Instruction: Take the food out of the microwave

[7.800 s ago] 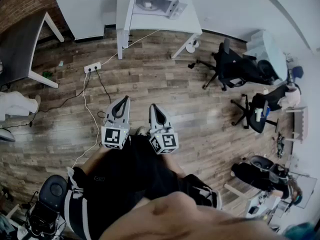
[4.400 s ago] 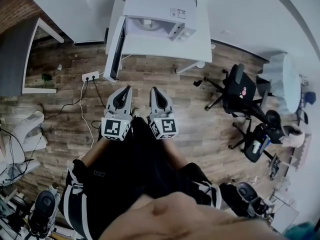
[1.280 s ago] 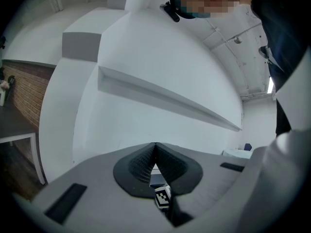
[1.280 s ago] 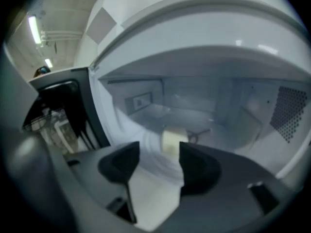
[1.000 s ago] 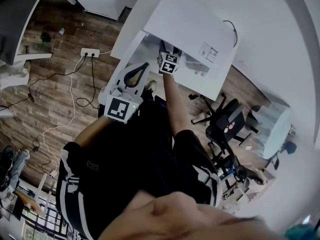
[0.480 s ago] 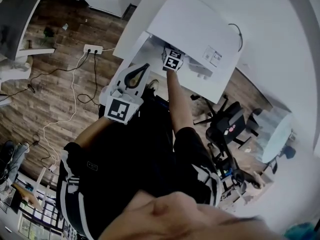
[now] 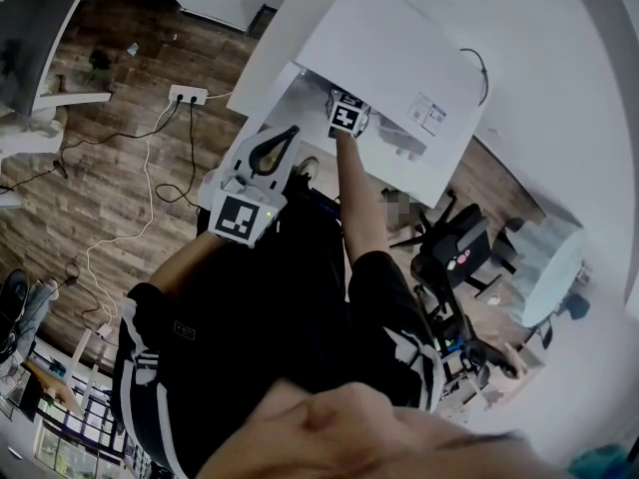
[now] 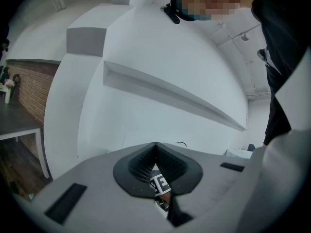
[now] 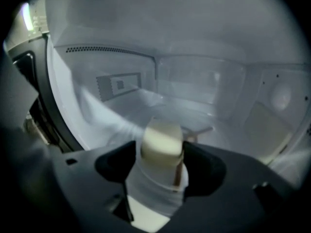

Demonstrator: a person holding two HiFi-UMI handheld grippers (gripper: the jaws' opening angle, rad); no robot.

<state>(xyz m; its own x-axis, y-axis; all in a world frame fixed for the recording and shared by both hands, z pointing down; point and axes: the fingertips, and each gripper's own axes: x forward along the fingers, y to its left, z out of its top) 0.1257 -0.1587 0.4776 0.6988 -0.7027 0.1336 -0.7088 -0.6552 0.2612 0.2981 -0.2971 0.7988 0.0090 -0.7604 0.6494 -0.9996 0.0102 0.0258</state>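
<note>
Head view — right gripper (image 7: 342, 106) reaches into the open microwave (image 7: 399, 38); left gripper (image 7: 288, 134) hangs outside, clear of the opening.
Left gripper view — jaws closed, empty.
Right gripper view — jaws wide, straddling the pale food (image 9: 163, 139) inside the microwave, apparently set to grip.

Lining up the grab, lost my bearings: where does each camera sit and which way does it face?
Head view: on the head, looking steeply down at the microwave; shows torso, right arm, left tongs.
Left gripper view: on the shut left tongs, facing white wall.
Right gripper view: on the right tongs, inside the microwave, open around pale food.
Shared: head and left gripper views both show the right tongs' marker cube.
</note>
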